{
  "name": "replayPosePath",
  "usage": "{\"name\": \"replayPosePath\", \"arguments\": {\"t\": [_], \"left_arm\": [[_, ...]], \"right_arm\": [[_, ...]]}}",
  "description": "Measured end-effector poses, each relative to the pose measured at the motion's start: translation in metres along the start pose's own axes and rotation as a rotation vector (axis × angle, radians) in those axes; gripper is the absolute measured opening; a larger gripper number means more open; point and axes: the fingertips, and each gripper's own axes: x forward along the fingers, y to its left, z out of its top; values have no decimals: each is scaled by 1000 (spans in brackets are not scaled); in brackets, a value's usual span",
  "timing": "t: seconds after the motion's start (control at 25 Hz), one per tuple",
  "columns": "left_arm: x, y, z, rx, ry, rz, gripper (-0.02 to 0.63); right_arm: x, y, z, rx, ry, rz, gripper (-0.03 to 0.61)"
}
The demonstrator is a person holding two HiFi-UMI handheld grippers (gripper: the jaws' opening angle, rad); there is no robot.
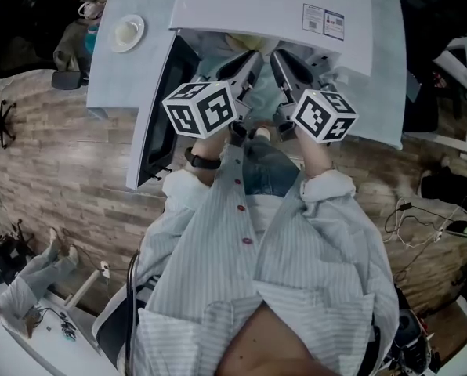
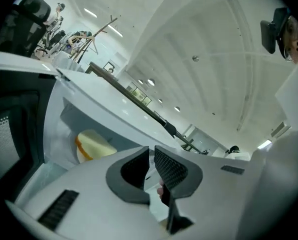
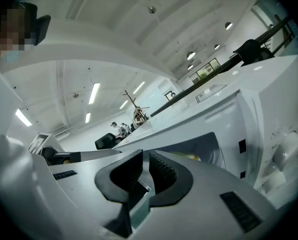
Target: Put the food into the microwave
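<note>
**Yellow food (image 2: 91,143) set inside the open white microwave (image 2: 53,134)**

Its rounded, pale form is partly hidden by the smooth white shell of the left gripper (image 2: 152,156). Ribbed black pads on that and on the right gripper (image 3: 145,160) are held a narrow slit apart, with nothing caught between

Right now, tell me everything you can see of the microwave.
The microwave is a white box, apparently painted metal, standing upright on a pale table. A printed label sits on its top, toward the right in the head view. Its dark-windowed door stands swung open to the left. Knobs sit on the right front panel. Pale yellow food lies inside the cavity.
</note>
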Motion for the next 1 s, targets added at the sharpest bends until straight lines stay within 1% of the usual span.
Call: {"name": "replayPosePath", "arguments": {"t": [0.12, 0.32, 0.48, 0.72, 0.84, 1.0], "left_arm": [[-5, -17, 7, 24, -17, -36, 21], [-11, -44, 8, 58, -12, -99, 12], [-17, -58, 11, 90, -26, -117, 9], [-19, -58, 13, 99, -41, -122, 9], [-21, -52, 12, 88, -29, -116, 9], [-24, -46, 17, 62, -35, -115, 8]], "right_arm": [[-7, 14, 11, -21, -20, 28, 60], [-22, 33, 26, -20, -49, 75, 57], [-33, 42, 35, -23, -64, 104, 51], [-41, 44, 39, -39, -63, 119, 37], [-41, 40, 37, -26, -56, 112, 32], [-41, 38, 36, -8, -56, 107, 32]]}}
